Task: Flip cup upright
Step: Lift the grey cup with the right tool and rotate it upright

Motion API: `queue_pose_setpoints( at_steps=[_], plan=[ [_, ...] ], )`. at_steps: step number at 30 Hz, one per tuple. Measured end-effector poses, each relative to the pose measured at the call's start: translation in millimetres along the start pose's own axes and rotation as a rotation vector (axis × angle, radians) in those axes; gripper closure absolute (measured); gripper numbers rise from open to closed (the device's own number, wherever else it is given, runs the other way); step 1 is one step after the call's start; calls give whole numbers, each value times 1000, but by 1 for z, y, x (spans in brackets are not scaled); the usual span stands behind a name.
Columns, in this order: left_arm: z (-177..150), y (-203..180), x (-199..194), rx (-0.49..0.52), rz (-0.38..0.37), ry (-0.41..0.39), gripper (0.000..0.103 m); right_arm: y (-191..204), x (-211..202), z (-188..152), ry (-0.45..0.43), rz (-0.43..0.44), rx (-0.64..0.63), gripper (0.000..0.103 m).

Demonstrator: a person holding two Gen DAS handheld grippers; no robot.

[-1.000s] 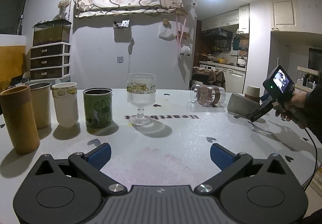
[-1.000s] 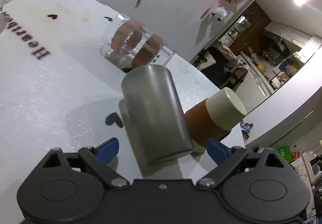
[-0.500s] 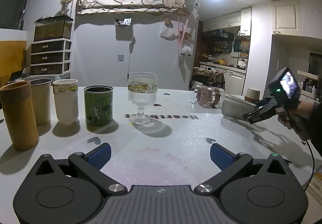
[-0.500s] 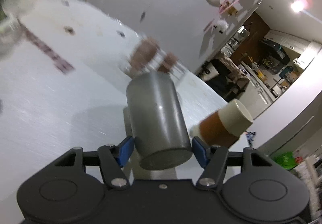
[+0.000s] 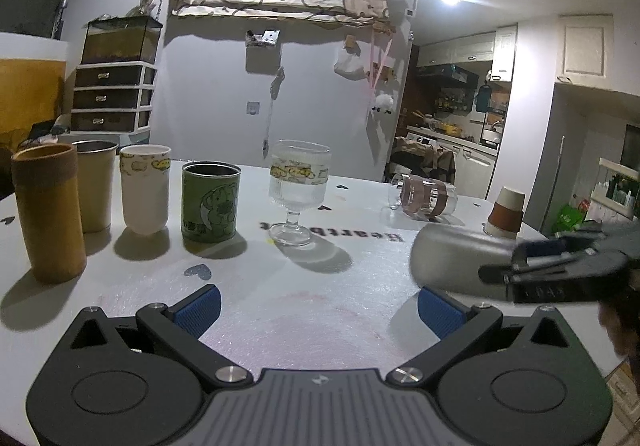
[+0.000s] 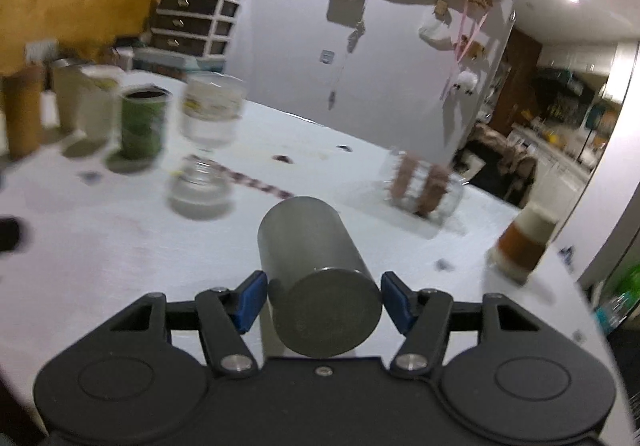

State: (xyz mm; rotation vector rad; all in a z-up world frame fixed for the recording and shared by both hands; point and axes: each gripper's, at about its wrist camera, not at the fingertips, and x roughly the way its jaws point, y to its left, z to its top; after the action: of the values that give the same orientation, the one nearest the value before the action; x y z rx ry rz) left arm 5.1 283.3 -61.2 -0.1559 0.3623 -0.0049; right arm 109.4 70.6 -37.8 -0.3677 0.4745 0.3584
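Observation:
A grey metal cup (image 6: 316, 266) lies on its side between the blue pads of my right gripper (image 6: 322, 300), flat base toward the camera, held above the white table (image 6: 100, 246). The gripper is shut on it. In the left wrist view the same cup (image 5: 456, 260) hangs sideways at the right, with the right gripper (image 5: 520, 266) behind it. My left gripper (image 5: 318, 306) is open and empty, low over the table's near side.
Upright in a row at the left: a tan tube cup (image 5: 48, 211), a metal cup (image 5: 94, 183), a white cup (image 5: 145, 187), a green can (image 5: 210, 201), a stemmed glass (image 5: 298, 191). A clear glass (image 5: 426, 195) lies on its side; a brown-and-white paper cup (image 5: 506, 211) stands upside down.
My right gripper closed on the grey cup, lifted it off the table and swung left toward the table's middle, turning the cup's base toward its camera. The left gripper stayed put.

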Motion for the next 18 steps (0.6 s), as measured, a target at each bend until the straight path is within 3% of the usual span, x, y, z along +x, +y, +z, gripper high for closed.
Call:
queue_pose_setpoints(
  at_steps=[6, 18],
  plan=[
    [3, 11, 0, -61, -3, 6, 0, 33, -23, -10, 42, 117, 128, 40],
    [3, 25, 13, -181, -54, 106, 5, 65, -20, -22, 81, 210, 235, 39]
  ],
)
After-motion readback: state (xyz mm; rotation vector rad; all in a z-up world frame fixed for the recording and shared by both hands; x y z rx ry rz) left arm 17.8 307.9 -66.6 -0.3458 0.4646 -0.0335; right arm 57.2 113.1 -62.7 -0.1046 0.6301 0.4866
